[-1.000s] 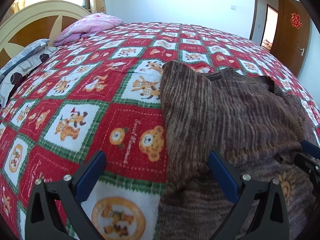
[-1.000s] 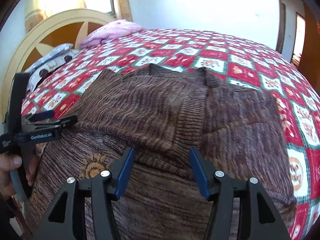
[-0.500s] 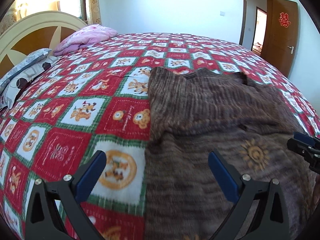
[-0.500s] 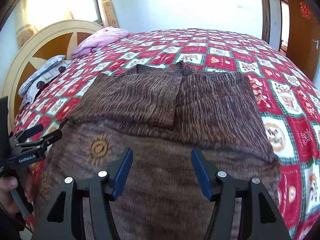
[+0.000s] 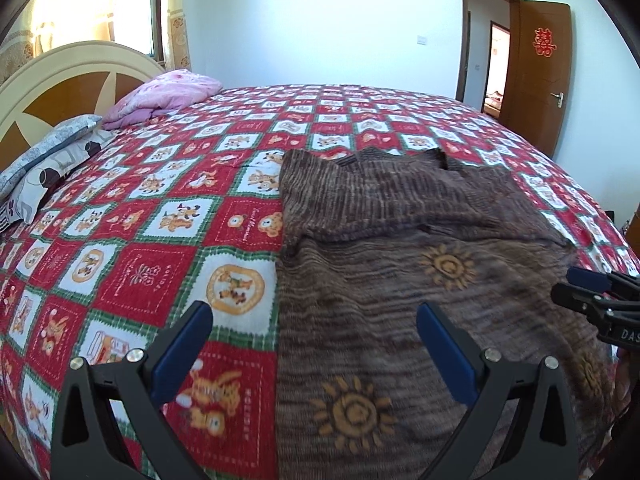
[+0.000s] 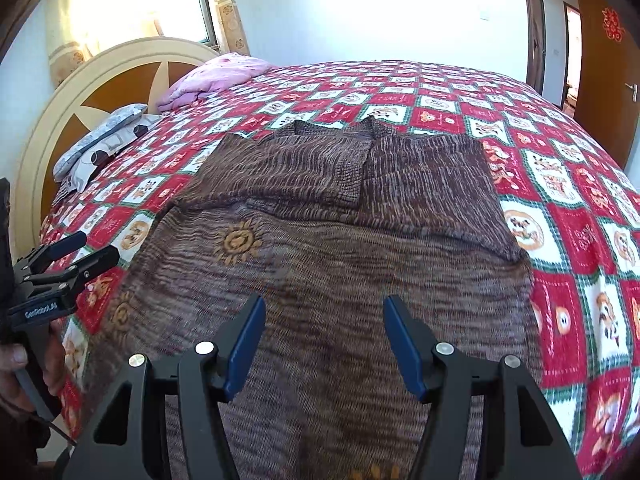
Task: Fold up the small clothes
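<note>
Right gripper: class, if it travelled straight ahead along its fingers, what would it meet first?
Most likely the brown sweater on the bed: the right gripper, jaws open and empty, points down at its plain lower body. How near it is remains unclear.

The brown sweater (image 6: 328, 248) is a ribbed knit, matt and coarse-looking, streaked dark and light, with orange sun motifs (image 6: 238, 241) worked into the cloth; the bedspread (image 5: 152, 216) under it is soft printed cloth, matt, its red and white squares edged in green; the pink quilt (image 5: 168, 94) looks like thin, faintly shiny fabric; the pillow (image 5: 48, 152) is plain printed cotton-like cloth; the headboard (image 6: 120, 76) is smooth painted wood, cream over brown panels, slightly glossy; the door (image 5: 536, 76) is varnished wood with a metal handle; both grippers' frames are matt black plastic with bright metal screws and smooth blue pads (image 6: 244, 344).
</note>
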### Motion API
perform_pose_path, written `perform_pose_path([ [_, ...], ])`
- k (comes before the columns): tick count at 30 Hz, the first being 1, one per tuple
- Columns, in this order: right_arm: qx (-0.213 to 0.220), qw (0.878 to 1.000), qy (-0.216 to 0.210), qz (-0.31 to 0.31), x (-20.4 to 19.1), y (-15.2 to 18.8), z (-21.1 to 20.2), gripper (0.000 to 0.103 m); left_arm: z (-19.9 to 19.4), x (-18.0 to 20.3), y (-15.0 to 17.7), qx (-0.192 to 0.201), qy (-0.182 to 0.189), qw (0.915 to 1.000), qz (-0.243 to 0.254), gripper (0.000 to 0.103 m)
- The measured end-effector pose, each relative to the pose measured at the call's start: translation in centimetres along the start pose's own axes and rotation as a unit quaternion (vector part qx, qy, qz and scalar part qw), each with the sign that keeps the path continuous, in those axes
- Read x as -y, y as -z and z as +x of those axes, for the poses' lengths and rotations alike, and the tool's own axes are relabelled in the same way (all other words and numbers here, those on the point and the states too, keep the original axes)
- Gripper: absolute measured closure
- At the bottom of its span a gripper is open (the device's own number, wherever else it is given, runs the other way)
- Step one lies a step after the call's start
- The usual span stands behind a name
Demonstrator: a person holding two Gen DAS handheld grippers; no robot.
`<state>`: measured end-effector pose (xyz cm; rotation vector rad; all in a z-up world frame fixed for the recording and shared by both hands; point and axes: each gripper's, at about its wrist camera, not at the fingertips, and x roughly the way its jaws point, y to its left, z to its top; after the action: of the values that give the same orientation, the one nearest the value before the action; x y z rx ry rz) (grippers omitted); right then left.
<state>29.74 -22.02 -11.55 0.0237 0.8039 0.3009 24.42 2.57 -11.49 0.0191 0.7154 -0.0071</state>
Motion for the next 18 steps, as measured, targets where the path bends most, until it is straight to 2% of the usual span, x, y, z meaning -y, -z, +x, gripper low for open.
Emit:
perform_pose_path([
  [18,-0.005,1.000,0.002,-0.022,-1.3,4.8,-7.5,0.040,-8.1,1.2,4.5,0.009,0.015,0.9982,0.057,0.000],
])
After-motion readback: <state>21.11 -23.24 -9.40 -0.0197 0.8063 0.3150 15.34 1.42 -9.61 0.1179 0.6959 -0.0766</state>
